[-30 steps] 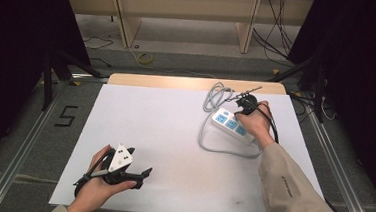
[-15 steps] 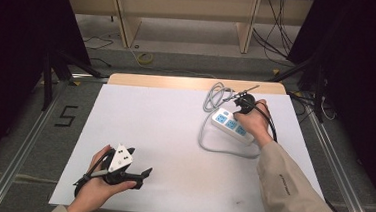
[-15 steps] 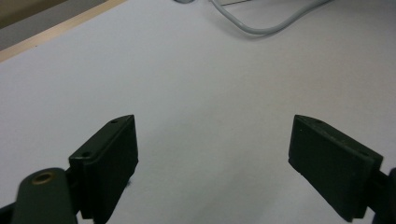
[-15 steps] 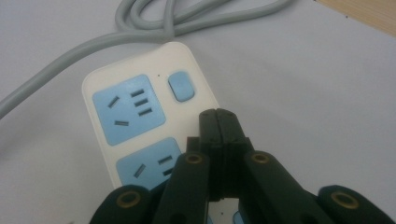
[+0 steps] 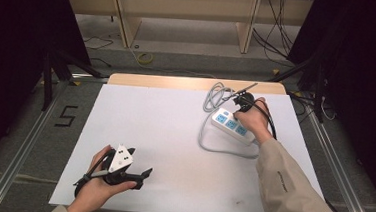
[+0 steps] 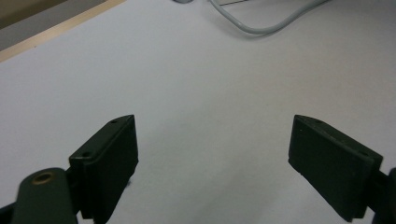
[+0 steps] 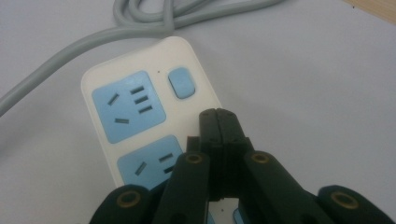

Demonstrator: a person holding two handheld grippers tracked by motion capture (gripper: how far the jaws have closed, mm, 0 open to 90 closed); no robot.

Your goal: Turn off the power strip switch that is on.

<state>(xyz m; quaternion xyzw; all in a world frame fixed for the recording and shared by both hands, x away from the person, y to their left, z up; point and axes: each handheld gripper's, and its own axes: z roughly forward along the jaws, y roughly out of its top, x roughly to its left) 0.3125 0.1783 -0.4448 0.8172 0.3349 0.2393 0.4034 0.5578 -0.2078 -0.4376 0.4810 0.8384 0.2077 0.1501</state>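
Note:
A white power strip with blue sockets lies at the right of the white table; its grey cable coils behind it and loops round in front. In the right gripper view the power strip shows a blue rocker switch at its end. My right gripper is shut with nothing between its jaws, its tips hovering over the strip's edge just short of the switch. In the high view that right gripper sits at the strip's far end. My left gripper rests open at the near left, its pads wide apart over bare table.
The white table sheet has a wooden edge at the back. A wooden shelf frame and loose floor cables lie beyond the table. Metal rails run along both sides.

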